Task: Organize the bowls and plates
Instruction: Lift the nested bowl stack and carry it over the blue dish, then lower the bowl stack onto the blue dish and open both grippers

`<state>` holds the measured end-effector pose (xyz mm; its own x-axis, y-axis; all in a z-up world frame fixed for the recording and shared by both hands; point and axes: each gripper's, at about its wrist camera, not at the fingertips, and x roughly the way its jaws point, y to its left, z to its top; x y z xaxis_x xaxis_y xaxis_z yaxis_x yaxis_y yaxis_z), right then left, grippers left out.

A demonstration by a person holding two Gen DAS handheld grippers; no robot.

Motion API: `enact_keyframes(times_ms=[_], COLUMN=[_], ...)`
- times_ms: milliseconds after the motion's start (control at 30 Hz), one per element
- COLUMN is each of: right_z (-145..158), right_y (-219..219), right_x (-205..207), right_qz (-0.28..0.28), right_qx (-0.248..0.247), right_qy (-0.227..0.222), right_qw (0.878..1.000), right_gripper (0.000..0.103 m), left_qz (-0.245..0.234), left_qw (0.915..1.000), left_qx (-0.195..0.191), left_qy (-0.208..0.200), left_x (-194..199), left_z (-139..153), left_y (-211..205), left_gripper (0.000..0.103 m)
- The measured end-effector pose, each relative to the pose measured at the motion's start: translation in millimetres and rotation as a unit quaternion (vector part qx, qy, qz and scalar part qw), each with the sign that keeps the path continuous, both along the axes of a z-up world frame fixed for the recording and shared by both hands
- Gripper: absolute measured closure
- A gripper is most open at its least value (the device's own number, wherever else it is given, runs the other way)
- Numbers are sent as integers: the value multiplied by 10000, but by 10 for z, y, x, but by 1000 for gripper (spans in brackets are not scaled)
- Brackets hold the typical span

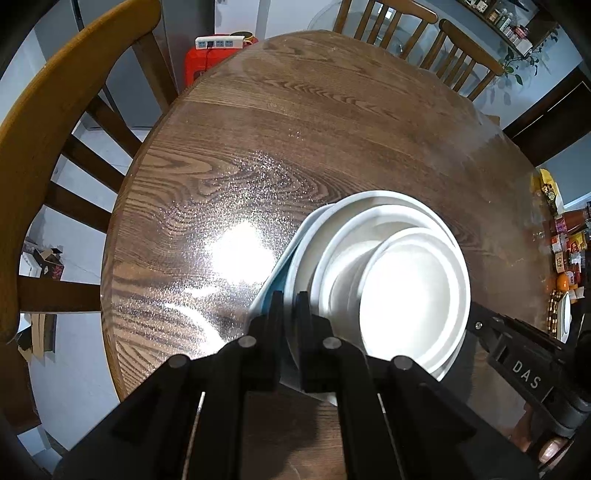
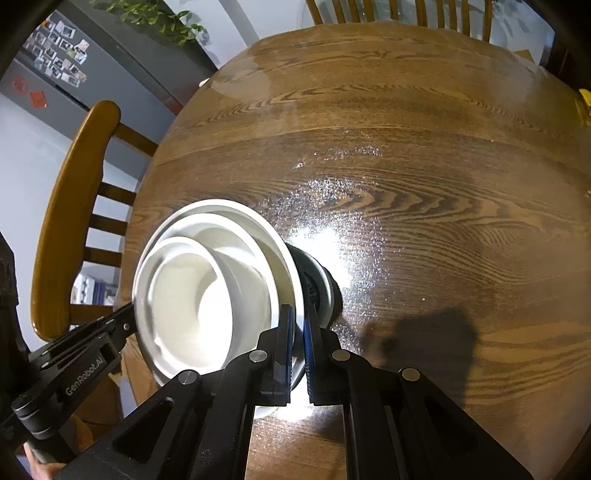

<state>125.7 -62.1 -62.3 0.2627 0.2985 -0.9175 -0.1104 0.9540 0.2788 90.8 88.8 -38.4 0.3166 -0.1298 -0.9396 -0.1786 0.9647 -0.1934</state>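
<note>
A nested stack of white bowls sits in a wider white plate with a blue underside, held above the round wooden table. My left gripper is shut on the stack's left rim. My right gripper is shut on the right rim of the same stack; the outer dish's dark underside shows beyond it. The right gripper's body also shows in the left wrist view, and the left gripper's body in the right wrist view.
Wooden chairs stand around the table: one at the left, two at the far side. A red box with a white power strip is on the floor. Jars and packets crowd the right edge.
</note>
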Motion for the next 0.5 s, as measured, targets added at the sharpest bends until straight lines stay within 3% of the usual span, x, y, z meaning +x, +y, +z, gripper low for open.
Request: enact_keyframes(times_ms=[100, 500], right_z=[8, 26], right_y=[10, -42], right_x=[-2, -32], right_qz=[-17, -132], right_qx=[-11, -39], right_qy=[-69, -347], right_qw=[10000, 9993], right_gripper=[94, 94], left_qz=[37, 69], left_qw=[10000, 9987], left_qx=[-21, 301], left_qy=[-75, -413], left_x=[-13, -89], left_z=[-3, 16], left_y=[14, 15], left_gripper=[100, 78])
